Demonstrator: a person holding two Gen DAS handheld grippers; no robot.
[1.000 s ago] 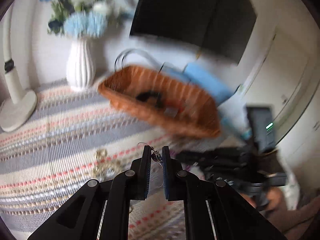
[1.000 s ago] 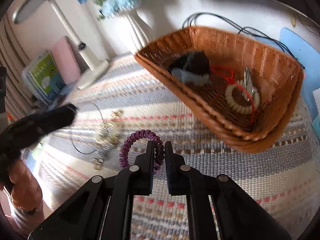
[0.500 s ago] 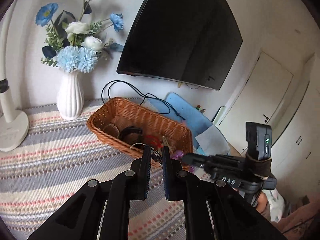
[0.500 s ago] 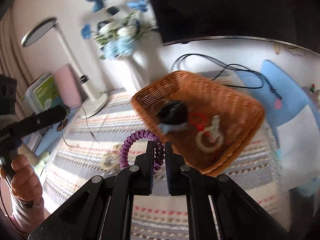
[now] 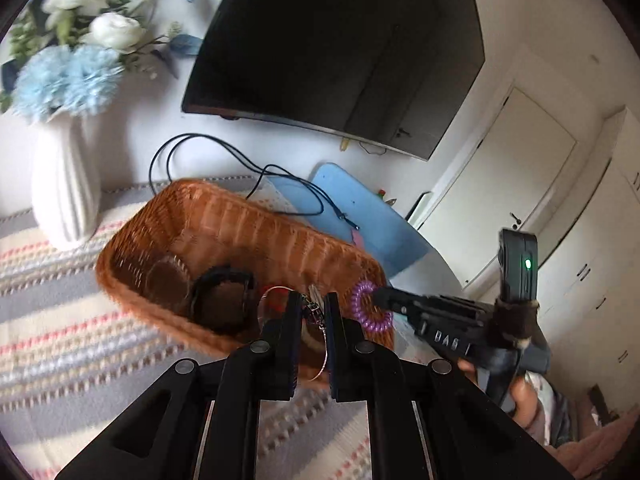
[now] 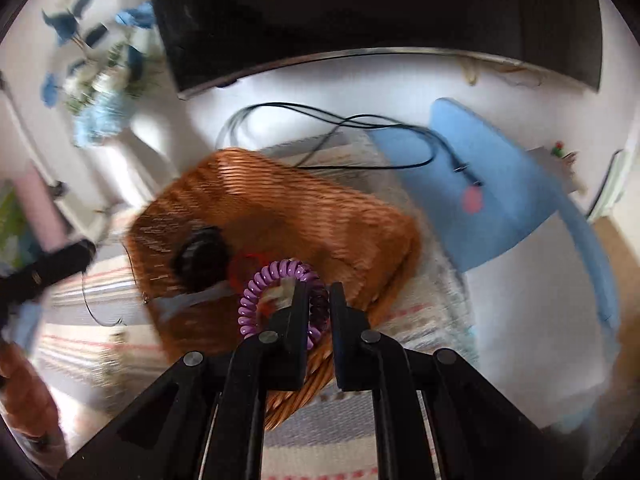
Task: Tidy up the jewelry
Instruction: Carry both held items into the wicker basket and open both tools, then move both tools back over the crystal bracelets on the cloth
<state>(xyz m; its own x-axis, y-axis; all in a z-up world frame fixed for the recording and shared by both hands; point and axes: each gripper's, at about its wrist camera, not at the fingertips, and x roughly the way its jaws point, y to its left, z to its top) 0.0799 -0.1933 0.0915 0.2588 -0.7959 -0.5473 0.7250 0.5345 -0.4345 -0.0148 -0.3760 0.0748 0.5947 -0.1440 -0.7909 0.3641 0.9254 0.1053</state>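
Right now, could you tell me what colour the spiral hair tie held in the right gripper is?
The spiral hair tie is purple, clearest in the right wrist view.

Right gripper (image 6: 319,298) clamping purple coil bracelet (image 6: 256,292), over wicker basket (image 6: 304,208)

We note a purple coil bracelet (image 6: 276,280) pinched in the right tongs (image 6: 319,300), hanging over the wicker basket (image 5: 224,220). The left tongs (image 5: 313,312) pinch a silver hoop earring (image 5: 316,316) just above the basket's near rim.
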